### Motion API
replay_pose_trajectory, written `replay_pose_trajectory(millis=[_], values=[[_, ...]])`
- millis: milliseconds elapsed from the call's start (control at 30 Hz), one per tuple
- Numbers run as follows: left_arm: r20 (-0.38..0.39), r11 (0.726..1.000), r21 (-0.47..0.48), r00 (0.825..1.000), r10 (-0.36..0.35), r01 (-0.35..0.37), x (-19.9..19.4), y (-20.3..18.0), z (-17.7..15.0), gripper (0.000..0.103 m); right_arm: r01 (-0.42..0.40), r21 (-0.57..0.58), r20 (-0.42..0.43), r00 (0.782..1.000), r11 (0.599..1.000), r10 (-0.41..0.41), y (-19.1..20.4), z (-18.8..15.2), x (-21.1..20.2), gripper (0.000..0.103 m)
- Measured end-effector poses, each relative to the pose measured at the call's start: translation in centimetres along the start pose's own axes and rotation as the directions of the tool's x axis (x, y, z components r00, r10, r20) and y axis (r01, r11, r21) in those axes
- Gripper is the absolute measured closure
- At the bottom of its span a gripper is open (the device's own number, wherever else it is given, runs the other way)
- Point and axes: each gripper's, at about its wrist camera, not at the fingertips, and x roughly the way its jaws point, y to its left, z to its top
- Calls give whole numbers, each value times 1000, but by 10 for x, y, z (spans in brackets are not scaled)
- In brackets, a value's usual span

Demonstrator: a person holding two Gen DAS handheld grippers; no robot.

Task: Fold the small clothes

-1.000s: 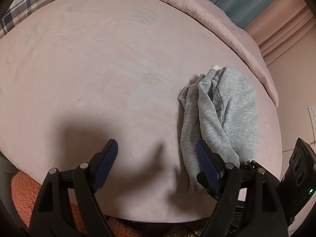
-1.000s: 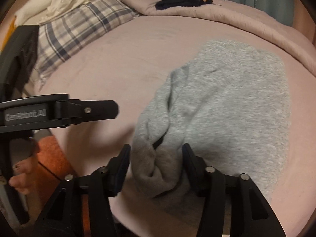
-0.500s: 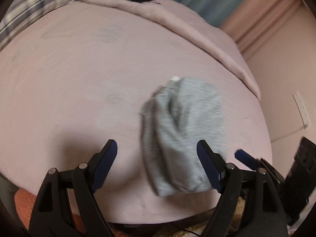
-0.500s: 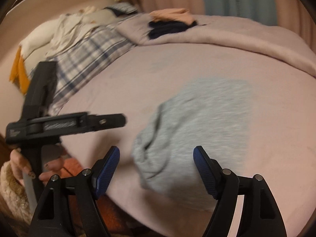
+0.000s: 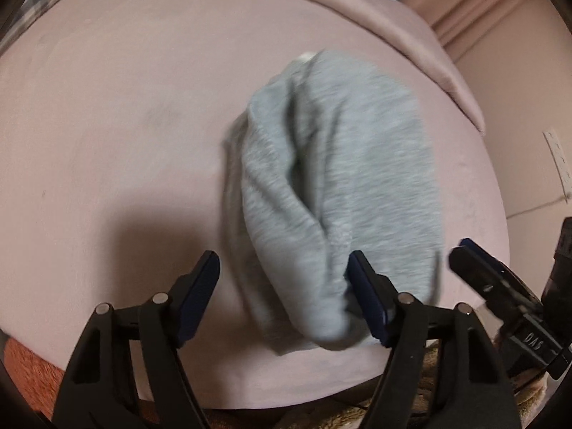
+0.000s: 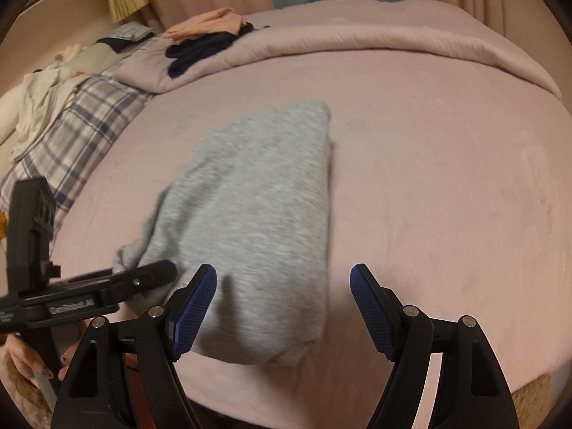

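Two claws hang over the near edge of the bed (image 6: 447, 164), and neither holds anything. The right claw (image 6: 282, 307), which a second ago pinched the near bunched end of the grey garment (image 6: 257, 221), has let go: its jaws stand wide, the left pad above the cloth's near corner, the right pad over bare sheet. The left claw (image 5: 282, 286) has swung across from the empty sheet and now straddles the garment's (image 5: 332, 186) near left end; its jaws are closing, with cloth between them, but the pads do not yet press. I judge this to be a regrip, the fold half made: the cloth lies as a doubled oblong running from the near edge toward the middle of the bed, its left side rumpled into a ridge.

Motion blur softens the fabric, so which edge is hem or waistband cannot be told, nor what kind of garment it is. A small white scrap shows at its far end in the left view, perhaps a label. The right pad of the left claw hides the cloth's near right corner. Far off, a dark and a peach garment (image 6: 203, 39) lie on the rolled quilt (image 6: 393, 39), beside a checked pillow (image 6: 71, 125).
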Motion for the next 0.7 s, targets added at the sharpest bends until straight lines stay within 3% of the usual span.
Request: replay_pose_trajectory(millis=[200, 300, 367, 500, 633, 700], values=[[-7, 996, -83, 1000, -22, 21, 2, 25, -5, 22, 0, 19, -22, 1000, 1000, 0, -7, -1, 5, 26], [12, 997, -56, 998, -60, 61, -2, 20, -1, 21, -4, 24, -27, 1000, 1000, 5, -9, 0, 6, 24], [30, 996, -19, 996, -83, 83, -6, 17, -1, 16, -15, 34, -24, 1000, 999, 16, -11, 1, 7, 18], [15, 990, 27, 990, -141, 141, 11, 6, 9, 10, -67, 70, -30, 997, 995, 70, -15, 5, 15, 16], [-32, 981, -22, 980, -195, 195, 36, 9, 15, 10, -158, 124, -75, 983, 980, 169, -21, 8, 36, 16], [-26, 969, -46, 969, -245, 243, 40, 12, 15, 14, -194, 155, -102, 972, 969, 211, -24, 8, 49, 16]])
